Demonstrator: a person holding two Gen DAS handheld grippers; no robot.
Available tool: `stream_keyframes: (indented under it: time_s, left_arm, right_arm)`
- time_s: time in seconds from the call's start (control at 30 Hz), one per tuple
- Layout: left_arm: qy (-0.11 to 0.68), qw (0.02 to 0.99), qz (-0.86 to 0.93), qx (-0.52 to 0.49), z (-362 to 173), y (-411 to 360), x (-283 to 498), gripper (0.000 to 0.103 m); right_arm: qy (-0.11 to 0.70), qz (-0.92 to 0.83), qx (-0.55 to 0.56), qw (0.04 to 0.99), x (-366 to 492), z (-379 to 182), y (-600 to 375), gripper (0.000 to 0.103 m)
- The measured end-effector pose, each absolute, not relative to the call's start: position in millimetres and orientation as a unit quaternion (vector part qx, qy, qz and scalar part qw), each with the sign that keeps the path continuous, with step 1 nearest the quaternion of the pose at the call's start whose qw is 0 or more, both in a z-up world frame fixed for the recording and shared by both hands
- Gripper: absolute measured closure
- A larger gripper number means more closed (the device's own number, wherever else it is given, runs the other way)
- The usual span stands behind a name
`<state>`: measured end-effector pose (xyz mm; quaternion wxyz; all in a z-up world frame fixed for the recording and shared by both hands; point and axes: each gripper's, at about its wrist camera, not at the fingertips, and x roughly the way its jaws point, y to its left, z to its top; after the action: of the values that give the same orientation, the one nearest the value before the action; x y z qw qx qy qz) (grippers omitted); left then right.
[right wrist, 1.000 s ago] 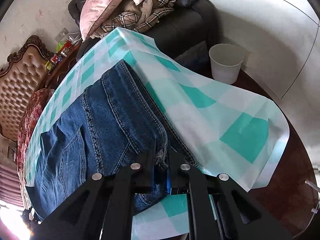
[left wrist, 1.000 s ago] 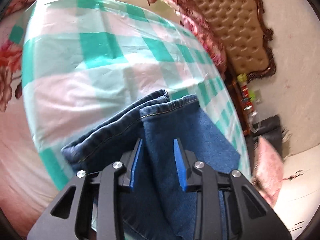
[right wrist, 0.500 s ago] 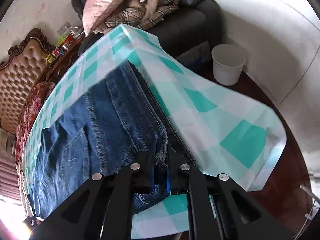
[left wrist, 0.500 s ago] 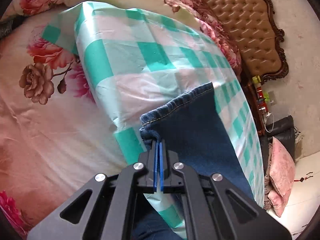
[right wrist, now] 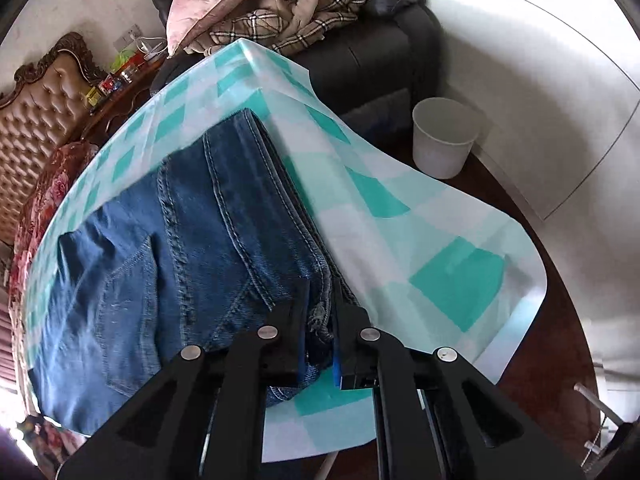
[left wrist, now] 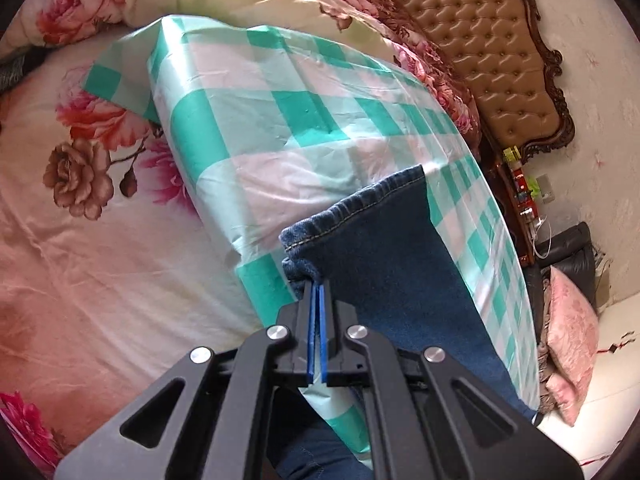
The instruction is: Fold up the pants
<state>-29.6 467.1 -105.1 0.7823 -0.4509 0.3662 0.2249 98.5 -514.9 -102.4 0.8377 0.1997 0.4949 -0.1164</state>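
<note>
Blue jeans (left wrist: 384, 256) lie on a green-and-white checked plastic sheet (left wrist: 280, 120). In the left wrist view my left gripper (left wrist: 318, 292) is shut on the hem end of the legs at its near corner. In the right wrist view the waist end of the jeans (right wrist: 192, 240) shows with a back pocket and the waistband running away from me. My right gripper (right wrist: 320, 312) is shut on the near end of the waistband, with denim bunched between its blue pads.
The sheet (right wrist: 420, 248) covers a table beside a floral bed (left wrist: 100, 220) with a tufted headboard (left wrist: 480, 48). A white bin (right wrist: 444, 136) stands on the floor, and a dark sofa (right wrist: 380, 52) with pillows and a plaid blanket stands behind.
My left gripper was open over the leg ends a second ago; it has closed on the hem and shifted, so more bed shows. The right gripper has stayed shut on the waistband.
</note>
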Motion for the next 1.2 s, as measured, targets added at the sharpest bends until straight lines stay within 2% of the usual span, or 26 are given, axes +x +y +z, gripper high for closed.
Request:
stream_keyframes:
  time_s: [0.33, 0.47, 0.53, 0.57, 0.6, 0.7, 0.73, 0.8, 0.87, 0.97, 1.03, 1.07, 1.2]
  left_arm:
    - [0.366, 0.789, 0.221, -0.441, -112, 467, -25, 0.101]
    - [0.365, 0.787, 0.222, -0.445, -113, 469, -26, 0.098]
    - [0.360, 0.782, 0.239, -0.449, -109, 470, -34, 0.087]
    - [0.352, 0.786, 0.260, -0.437, -103, 470, -40, 0.074]
    - [0.341, 0.796, 0.285, -0.411, -93, 469, -46, 0.073]
    - [0.324, 0.825, 0.332, -0.322, -64, 454, -48, 0.070]
    - [0.310, 0.856, 0.330, -0.251, -46, 431, -38, 0.067]
    - [0.289, 0.906, 0.268, -0.151, -26, 379, -10, 0.047]
    - [0.291, 0.936, 0.180, -0.087, -17, 325, 21, 0.043]
    - [0.313, 0.948, 0.035, -0.034, -14, 232, 72, 0.044]
    - [0.336, 0.940, -0.059, -0.021, -24, 180, 103, 0.066]
    - [0.350, 0.932, -0.092, -0.010, -31, 157, 115, 0.084]
    - [0.391, 0.901, -0.189, 0.004, -66, 89, 155, 0.091]
  right_arm:
    - [0.471, -0.119, 0.173, 0.857, 86, -84, -506, 0.095]
    - [0.497, -0.128, 0.138, 0.847, 90, -101, -505, 0.093]
    - [0.488, -0.147, 0.124, 0.852, 86, -97, -505, 0.067]
    - [0.482, -0.164, 0.115, 0.853, 83, -92, -506, 0.051]
    - [0.467, -0.183, 0.109, 0.858, 76, -83, -509, 0.046]
    - [0.442, -0.218, 0.085, 0.866, 69, -64, -510, 0.043]
    - [0.430, -0.213, 0.066, 0.875, 73, -55, -503, 0.043]
    - [0.411, -0.156, 0.025, 0.898, 92, -40, -474, 0.039]
    - [0.389, -0.096, -0.015, 0.916, 118, -30, -442, 0.031]
    - [0.370, -0.026, -0.092, 0.924, 167, -39, -388, 0.031]
    - [0.386, 0.008, -0.116, 0.915, 196, -56, -367, 0.032]
    - [0.394, 0.012, -0.123, 0.911, 208, -65, -363, 0.032]
    - [0.419, -0.016, -0.105, 0.902, 232, -98, -372, 0.032]
